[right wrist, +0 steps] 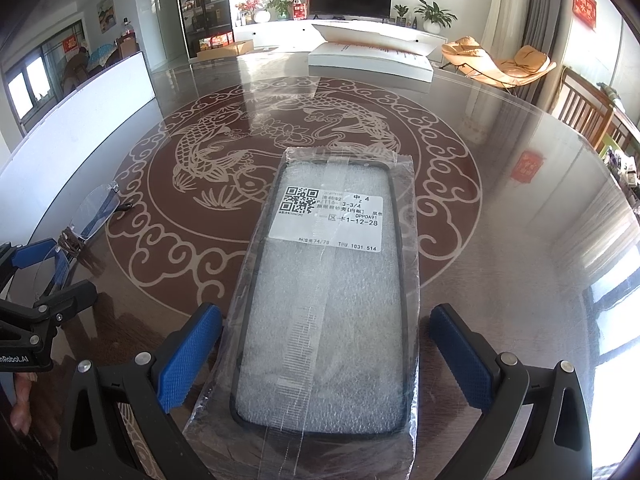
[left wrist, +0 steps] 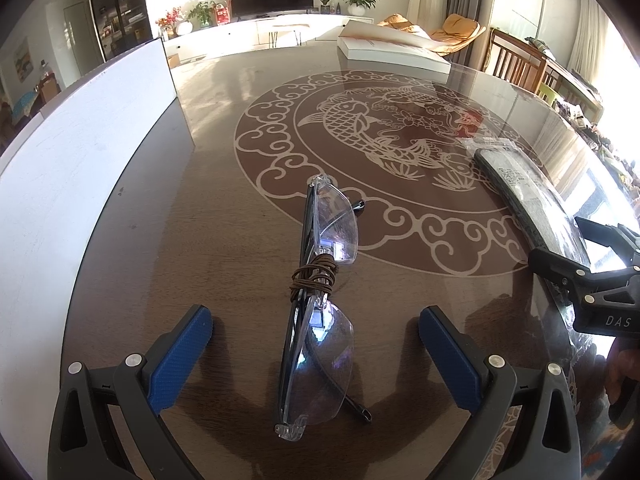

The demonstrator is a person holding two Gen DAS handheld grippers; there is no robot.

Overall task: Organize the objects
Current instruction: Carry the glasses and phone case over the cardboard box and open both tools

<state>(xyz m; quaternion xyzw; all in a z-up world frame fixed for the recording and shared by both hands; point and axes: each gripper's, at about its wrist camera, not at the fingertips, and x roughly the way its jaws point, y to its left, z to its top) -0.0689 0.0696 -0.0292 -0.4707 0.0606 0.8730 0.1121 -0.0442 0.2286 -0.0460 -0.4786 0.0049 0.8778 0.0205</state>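
Folded rimless glasses [left wrist: 320, 300] with a brown cord wound round the middle lie on the brown glass-topped table [left wrist: 224, 208]. My left gripper [left wrist: 316, 334] is open, its blue pads either side of the near lens, not touching. A black phone case in clear plastic wrap [right wrist: 324, 308], with a white QR label, lies lengthwise between the blue pads of my open right gripper [right wrist: 326, 344]. The case also shows in the left wrist view [left wrist: 532, 200] at the right, with the right gripper [left wrist: 580, 276] on it. The glasses [right wrist: 92, 216] and the left gripper [right wrist: 30, 280] show at the left of the right wrist view.
A white open box [right wrist: 370, 60] stands at the far edge of the table. A tall white board [left wrist: 80, 160] stands along the left side. The table has a fish and cloud pattern [right wrist: 280, 140] in the middle. Wooden chairs [right wrist: 588, 112] stand to the right.
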